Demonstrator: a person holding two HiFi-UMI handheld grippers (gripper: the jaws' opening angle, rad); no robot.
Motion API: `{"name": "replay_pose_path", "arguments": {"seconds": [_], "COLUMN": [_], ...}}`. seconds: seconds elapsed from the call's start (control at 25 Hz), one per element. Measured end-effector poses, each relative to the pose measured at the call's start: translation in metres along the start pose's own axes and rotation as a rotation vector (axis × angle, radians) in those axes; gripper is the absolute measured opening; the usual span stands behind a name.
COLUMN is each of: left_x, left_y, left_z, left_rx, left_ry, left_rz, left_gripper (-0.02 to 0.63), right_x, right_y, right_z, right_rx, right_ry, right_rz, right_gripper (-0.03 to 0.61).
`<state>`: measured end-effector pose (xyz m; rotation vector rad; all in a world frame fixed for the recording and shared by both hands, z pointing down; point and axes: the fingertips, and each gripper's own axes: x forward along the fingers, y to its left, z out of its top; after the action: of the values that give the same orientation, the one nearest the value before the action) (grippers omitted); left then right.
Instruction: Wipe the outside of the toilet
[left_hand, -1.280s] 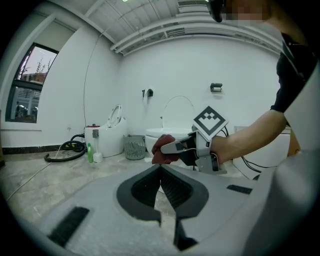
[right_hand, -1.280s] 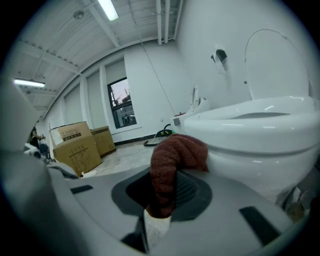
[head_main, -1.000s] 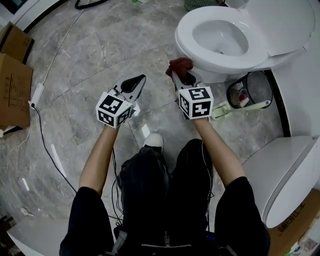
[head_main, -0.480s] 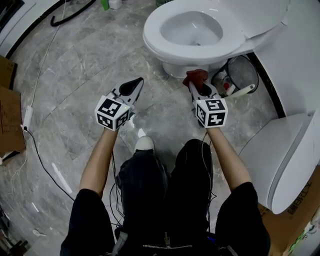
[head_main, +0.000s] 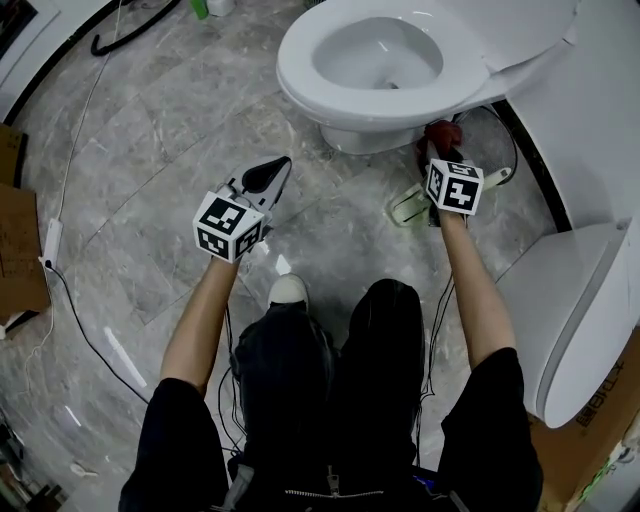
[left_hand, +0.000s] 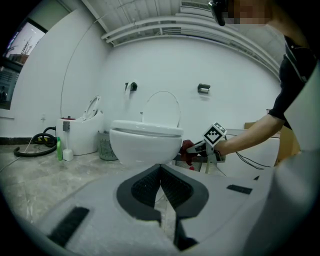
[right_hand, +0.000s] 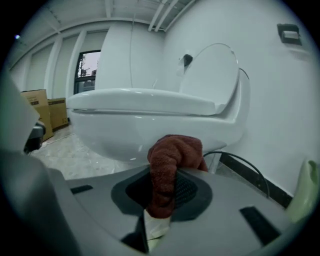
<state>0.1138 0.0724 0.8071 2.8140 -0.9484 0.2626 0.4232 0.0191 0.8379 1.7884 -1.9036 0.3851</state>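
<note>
White toilet. Rust-red cloth. Grey marbled floor, pale veins. Black-and-white square markers on left gripper and right gripper — light grey bodies, black pads. Green bottle, brown cardboard box, black sleeves.

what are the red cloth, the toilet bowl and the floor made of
The red cloth looks like terry towelling: nubby matte pile. The toilet bowl is likely glazed ceramic: smooth, glossy white. The floor seems polished grey marble or marble-look tile: veined, with joints.
</note>
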Motion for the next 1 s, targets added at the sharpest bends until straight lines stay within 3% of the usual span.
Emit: {"name": "replay_pose_path", "arguments": {"seconds": [0.2,0.36,1.0], "left_x": [-0.006,-0.009,-0.015], "left_y": [0.009,0.019,0.02], "left_z": [-0.008,-0.014,-0.021], "left_rx": [-0.008,-0.015,-0.013], "left_ry": [0.016,0.027,0.042], "left_rz": [0.01,0.022,0.029], "left_gripper": [-0.002,-0.002,-0.002], "right_x": [0.024,0.032,0.026], "right_y": [-0.037,-0.052,0.0], "right_z": [0.0,0.001,0.004], "right_rx": [0.118,0.135,0.059], "right_ry": [0.05,0.059,-0.007], "right_rz": [-0.121,-0.175,-0.056], "right_gripper": [0.067,0.067,0.066]}}
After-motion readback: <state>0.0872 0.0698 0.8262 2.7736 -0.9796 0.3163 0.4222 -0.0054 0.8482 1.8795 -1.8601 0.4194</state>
